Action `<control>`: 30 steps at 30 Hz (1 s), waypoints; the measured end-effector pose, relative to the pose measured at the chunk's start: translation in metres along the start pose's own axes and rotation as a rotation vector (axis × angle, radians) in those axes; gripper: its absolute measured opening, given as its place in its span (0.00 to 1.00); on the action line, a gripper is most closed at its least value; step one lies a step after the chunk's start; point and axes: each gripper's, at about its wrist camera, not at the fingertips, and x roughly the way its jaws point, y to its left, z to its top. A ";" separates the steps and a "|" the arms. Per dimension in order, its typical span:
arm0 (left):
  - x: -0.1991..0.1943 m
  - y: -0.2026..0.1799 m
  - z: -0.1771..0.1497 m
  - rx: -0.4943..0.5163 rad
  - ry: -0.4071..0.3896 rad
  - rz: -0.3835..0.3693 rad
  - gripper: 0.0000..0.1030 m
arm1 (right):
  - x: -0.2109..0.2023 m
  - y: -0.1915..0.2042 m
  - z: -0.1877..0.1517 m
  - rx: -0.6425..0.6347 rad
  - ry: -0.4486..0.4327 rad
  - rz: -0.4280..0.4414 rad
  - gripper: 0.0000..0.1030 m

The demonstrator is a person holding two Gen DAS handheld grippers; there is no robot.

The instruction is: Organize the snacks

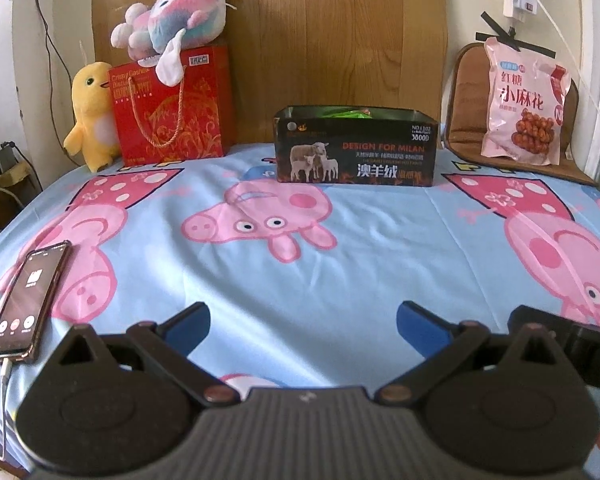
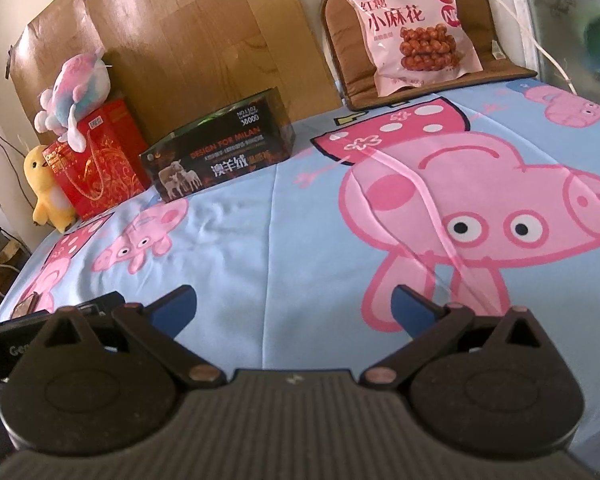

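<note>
Above the cartoon sheet (image 1: 340, 264), left tongs (image 1: 302, 322) and right tongs (image 2: 294, 308) gape wide, empty.

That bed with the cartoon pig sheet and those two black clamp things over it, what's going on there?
A person is holding a two-finger gripper in each hand to tidy snacks. Right now the left gripper and right gripper both hang open over the sheet, holding nothing. An open-topped black box sits at the far side with some green packaging inside, and a pink snack bag leans on a brown cushion, untouched. A phone lies at the left.
</note>
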 end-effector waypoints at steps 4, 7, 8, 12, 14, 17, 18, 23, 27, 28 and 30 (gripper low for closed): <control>0.003 0.000 -0.002 0.007 0.012 0.001 1.00 | 0.001 0.000 0.000 -0.002 0.008 0.003 1.00; 0.004 0.001 -0.002 0.008 0.015 0.001 1.00 | 0.001 0.000 0.001 -0.007 0.009 0.008 1.00; 0.004 0.001 -0.002 0.007 0.014 0.003 1.00 | 0.001 0.001 0.001 -0.009 0.009 0.008 1.00; 0.004 0.003 -0.001 0.007 0.007 0.009 1.00 | 0.001 0.001 0.001 -0.011 0.009 0.010 1.00; 0.004 0.003 -0.001 0.008 0.004 0.011 1.00 | 0.001 0.001 0.001 -0.013 0.011 0.013 1.00; 0.004 0.004 0.000 0.012 -0.004 0.017 1.00 | 0.001 0.001 0.002 -0.017 0.008 0.016 1.00; 0.004 0.004 0.000 0.014 -0.010 0.022 1.00 | 0.000 0.002 0.002 -0.019 0.007 0.015 1.00; 0.001 0.005 0.001 0.027 -0.045 0.057 1.00 | -0.002 0.003 0.003 -0.030 -0.010 0.018 1.00; -0.002 0.007 0.003 0.027 -0.067 0.075 1.00 | -0.006 0.004 0.004 -0.043 -0.037 0.018 1.00; -0.002 0.008 0.003 0.026 -0.071 0.079 1.00 | -0.006 0.005 0.004 -0.046 -0.040 0.018 1.00; -0.003 0.008 0.003 0.024 -0.075 0.084 1.00 | -0.007 0.006 0.004 -0.049 -0.042 0.020 1.00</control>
